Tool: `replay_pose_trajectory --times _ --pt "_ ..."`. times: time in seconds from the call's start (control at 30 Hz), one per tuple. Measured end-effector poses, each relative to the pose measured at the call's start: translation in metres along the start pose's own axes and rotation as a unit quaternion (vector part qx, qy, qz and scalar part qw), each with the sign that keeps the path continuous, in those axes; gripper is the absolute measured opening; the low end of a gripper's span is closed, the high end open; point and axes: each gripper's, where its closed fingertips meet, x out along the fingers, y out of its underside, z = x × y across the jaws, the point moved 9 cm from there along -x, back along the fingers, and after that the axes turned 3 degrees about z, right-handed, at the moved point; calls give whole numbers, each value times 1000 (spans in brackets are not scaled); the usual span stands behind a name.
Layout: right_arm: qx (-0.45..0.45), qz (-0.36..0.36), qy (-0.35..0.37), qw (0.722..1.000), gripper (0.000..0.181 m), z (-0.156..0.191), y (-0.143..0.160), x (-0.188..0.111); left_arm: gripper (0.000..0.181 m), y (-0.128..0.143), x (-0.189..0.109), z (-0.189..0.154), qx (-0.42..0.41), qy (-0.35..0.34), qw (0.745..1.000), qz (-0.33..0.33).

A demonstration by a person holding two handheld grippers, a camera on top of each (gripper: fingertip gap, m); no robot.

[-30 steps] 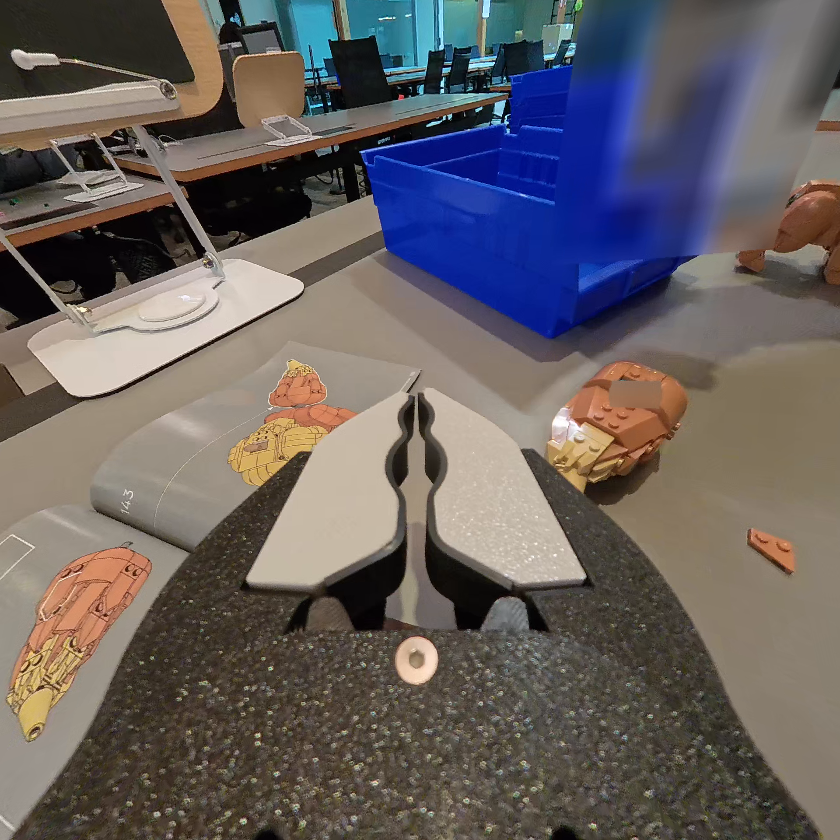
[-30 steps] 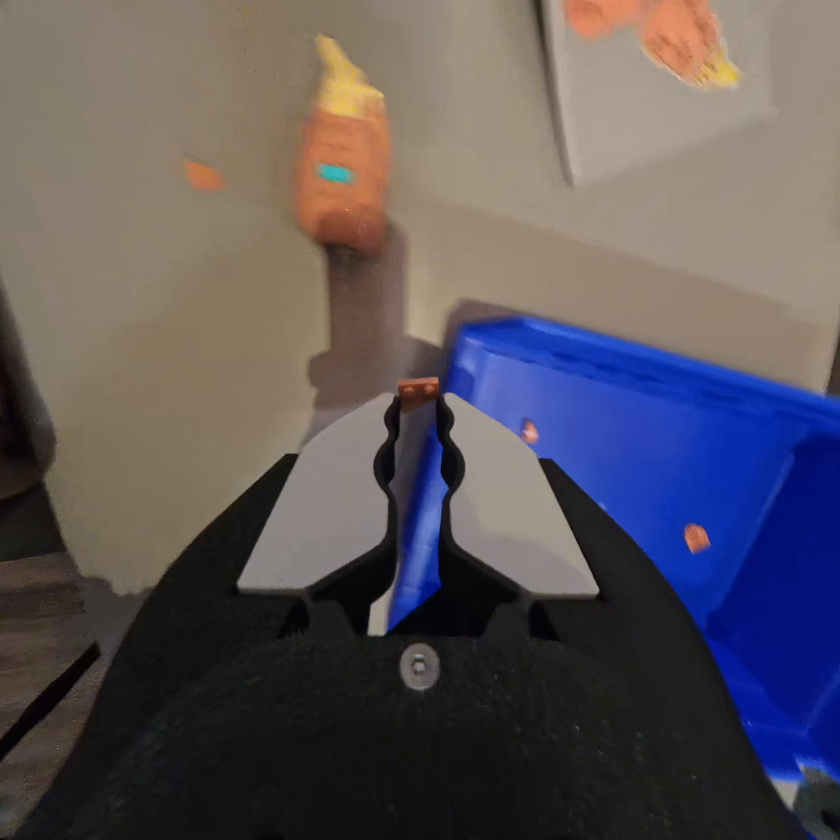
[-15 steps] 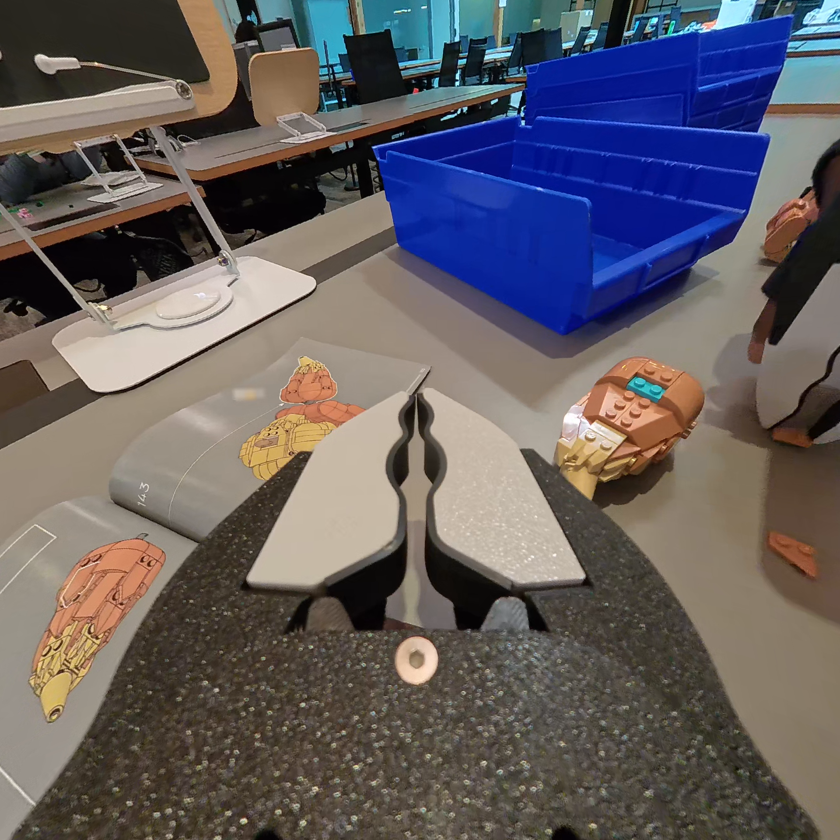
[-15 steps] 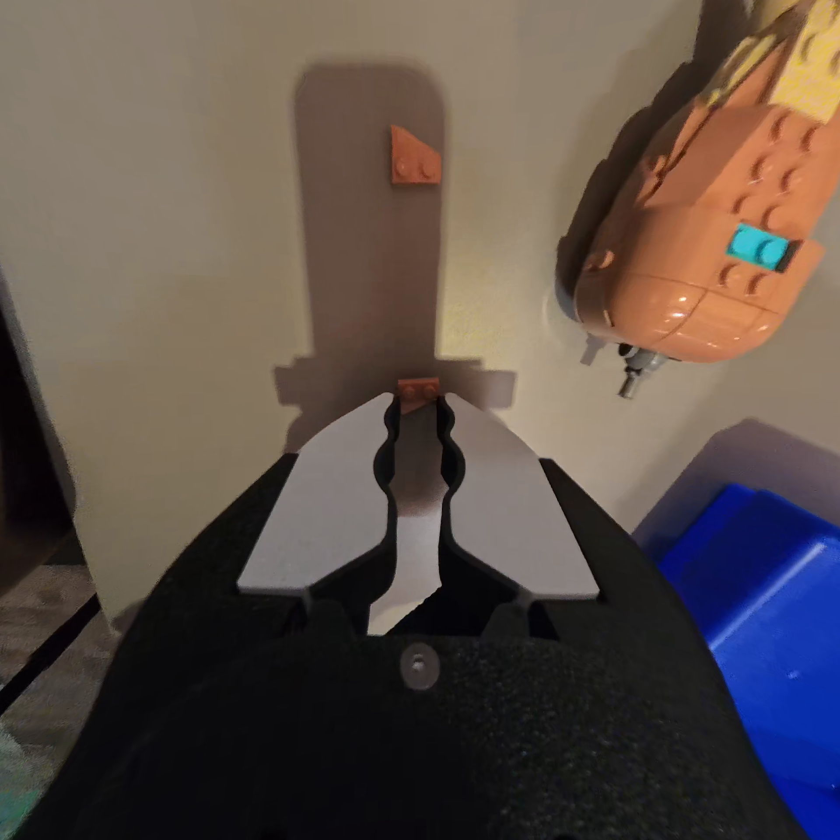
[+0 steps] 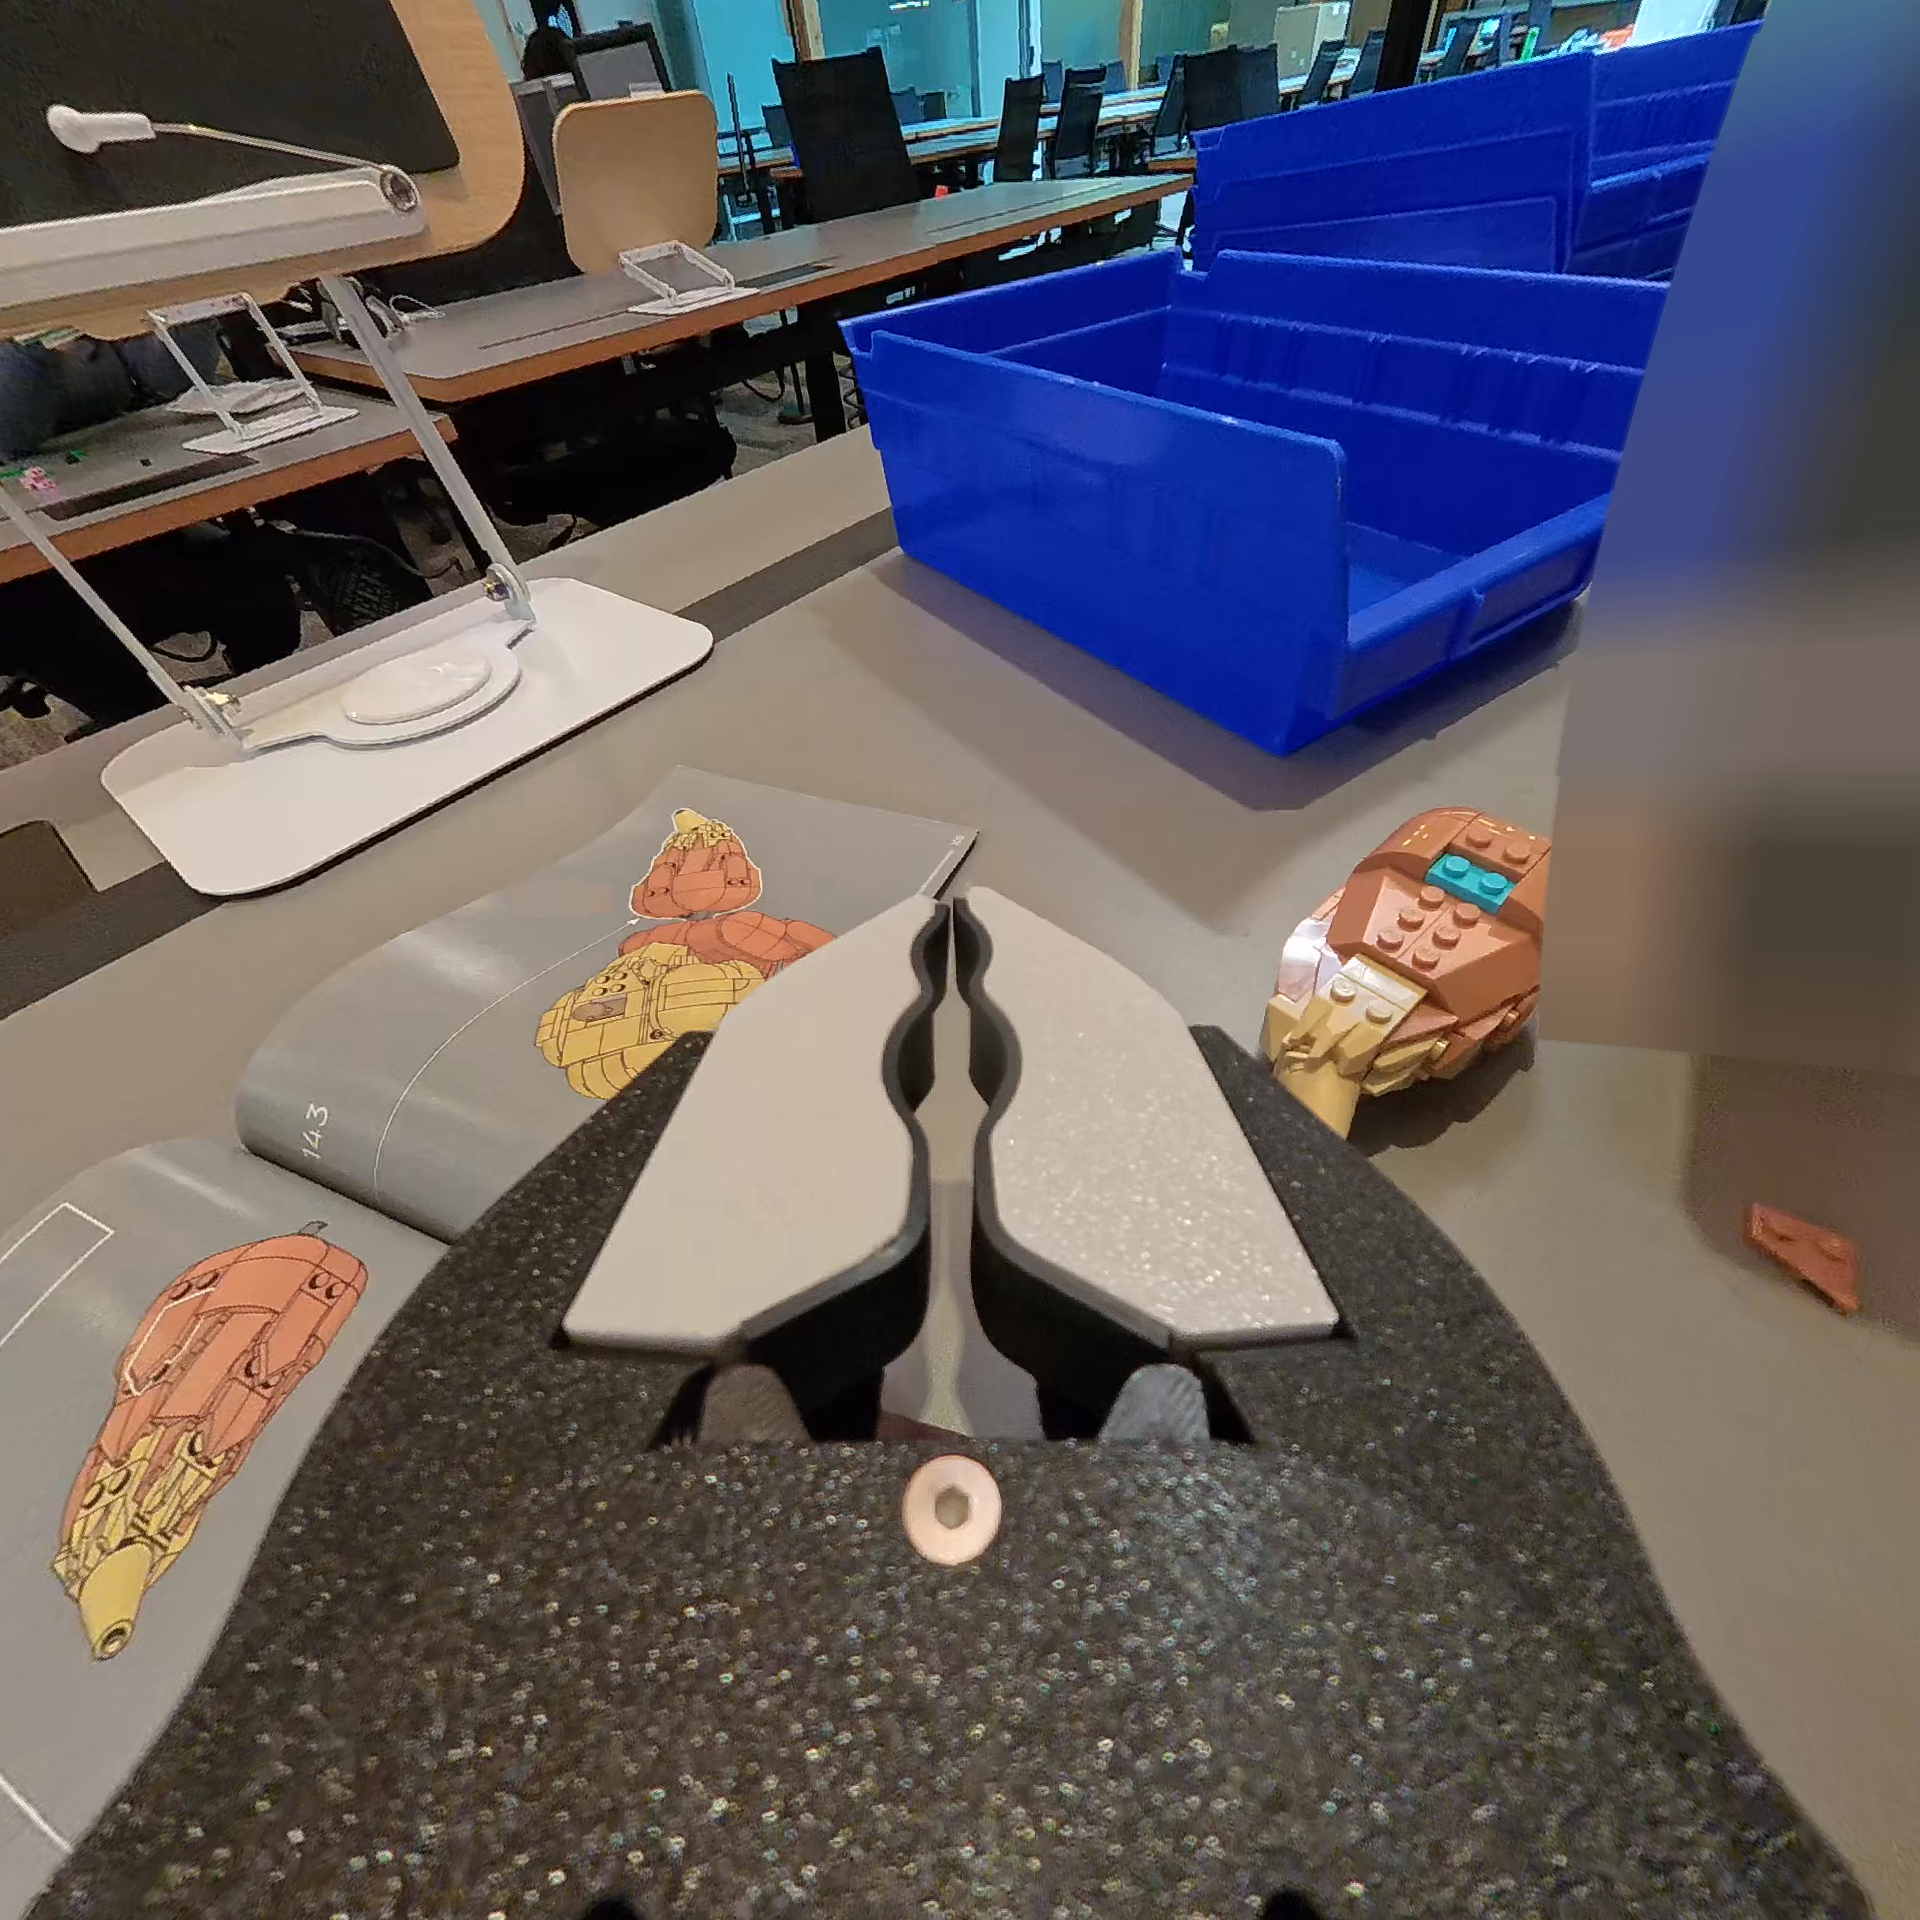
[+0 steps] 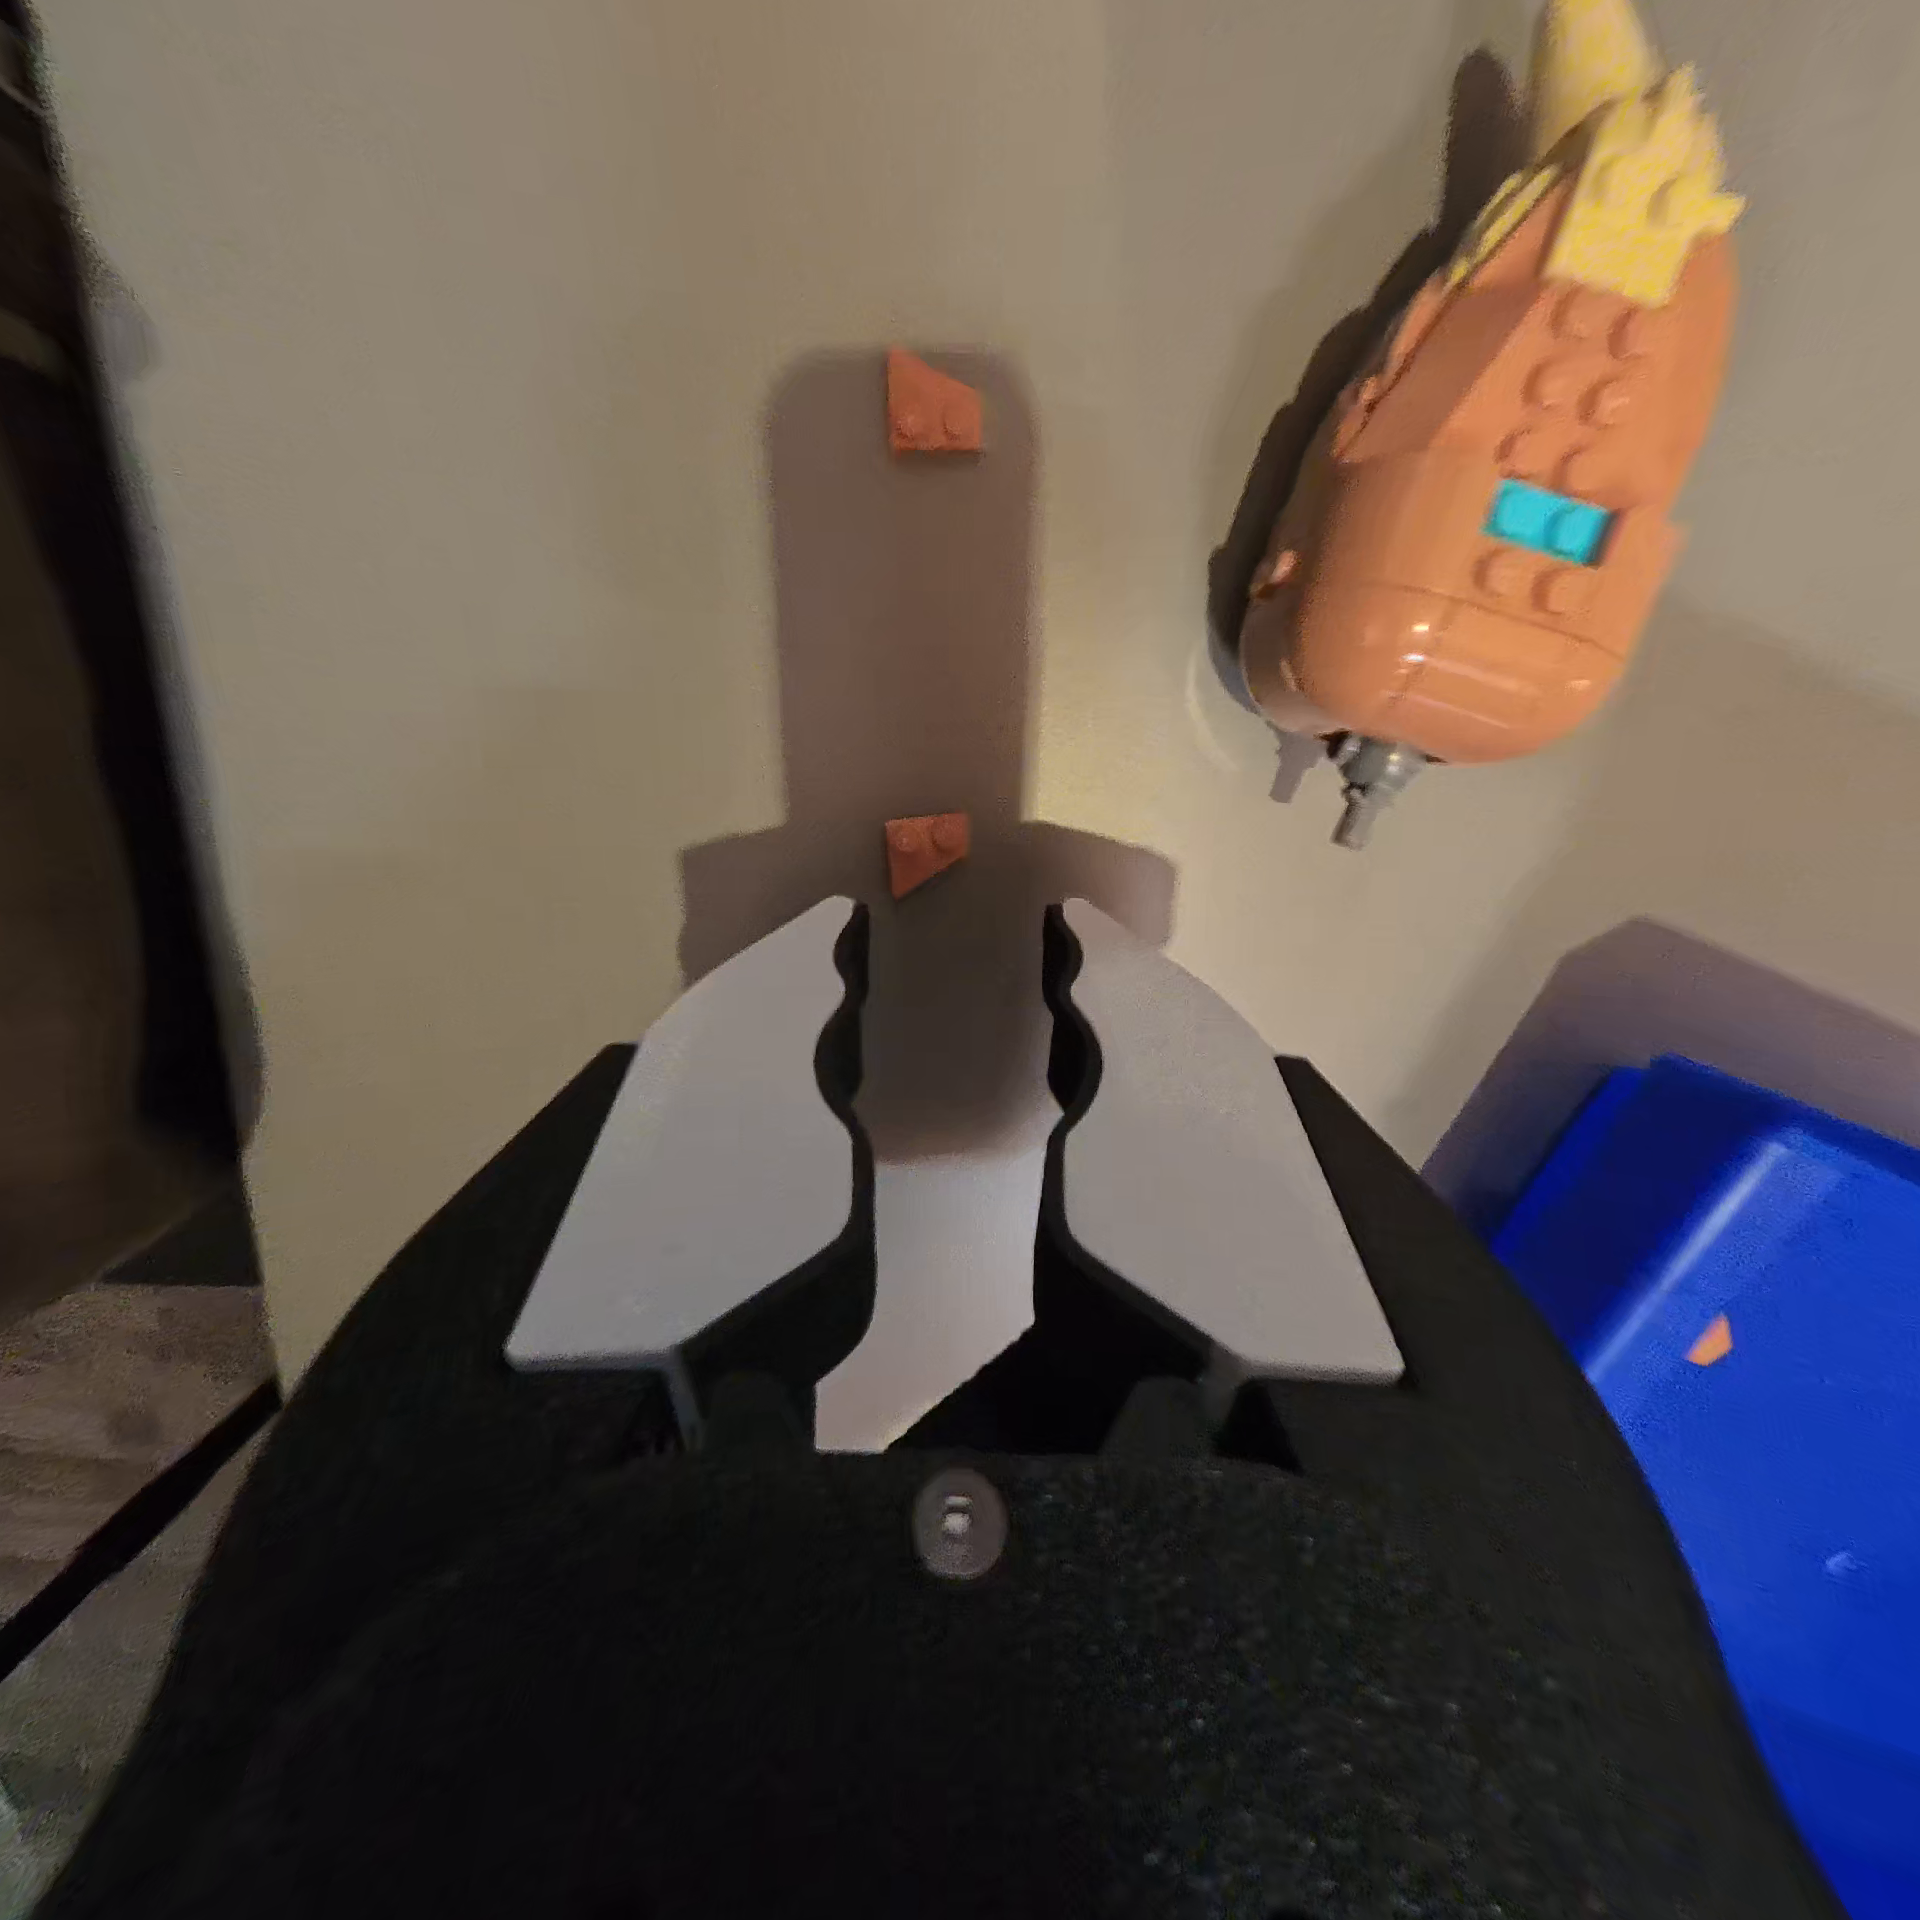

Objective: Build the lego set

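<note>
Wedge plate (image 6: pixel 925 850) lay light, stiff, thin (easily flipped) just beyond the parted right claw (image 6: pixel 951 914); grip its edges. Left claw (image 5: pixel 951 914) was closed, empty.

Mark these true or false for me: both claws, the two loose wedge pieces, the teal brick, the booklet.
1. The right claw is open and holds nothing. True.
2. The left claw grips a brick. False: shut, empty.
3. Two orange wedge plates, the nearer and the farther, lie on the table. True.
4. The teal brick sits in the blue bin. False: on the orange model.
5. The instruction booklet lies open. True.
</note>
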Motion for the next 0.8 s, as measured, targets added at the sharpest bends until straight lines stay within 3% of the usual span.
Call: replay_pose_trajectory --times 0.2,0.3,0.5,0.63,0.8 --pt "48 -101 28 993 30 -46 31 -70 0 0 0 0 -1 1 1000 0" --pt "73 -97 72 990 29 -84 58 -90 0 0 0 0 1 1 1000 2" --pt "104 9 77 992 27 -146 90 -59 0 0 0 2 -7 -2 1000 -2" --pt "112 74 62 989 24 -158 92 -28 0 0 0 5 -15 -2 1000 -4" --pt "118 72 49 989 21 -162 92 -18 0 0 0 4 -14 3 1000 -3"
